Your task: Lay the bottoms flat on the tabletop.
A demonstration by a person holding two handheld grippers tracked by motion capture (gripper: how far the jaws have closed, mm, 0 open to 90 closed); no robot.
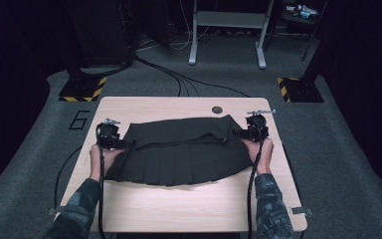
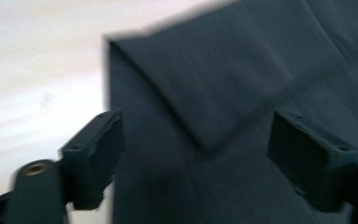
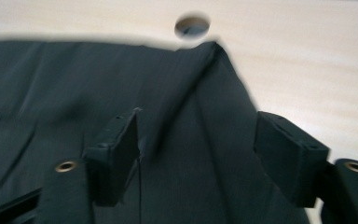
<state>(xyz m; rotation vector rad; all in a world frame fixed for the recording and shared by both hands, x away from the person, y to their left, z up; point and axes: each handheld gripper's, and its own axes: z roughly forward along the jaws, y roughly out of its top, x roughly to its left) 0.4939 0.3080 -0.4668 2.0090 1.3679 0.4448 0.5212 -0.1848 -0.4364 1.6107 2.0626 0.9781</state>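
Dark pleated fabric skirt (image 1: 179,152) spread mid-table on the pale wooden table (image 1: 189,204), far band folded toward near. Left gripper (image 1: 129,144) at left edge, right gripper (image 1: 236,133) at right edge, both spread, pinching nothing. Fold apparently just released; next probably regrasping for another fold.

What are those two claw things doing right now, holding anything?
Left gripper: open, holding nothing, jaws apart above the dark pleated fabric skirt.
Right gripper: open, holding nothing, jaws apart over the same skirt.

A large black numeral "6" (image 1: 79,120) is marked on the grey carpet floor (image 1: 40,149), left of the desk (image 1: 189,199).
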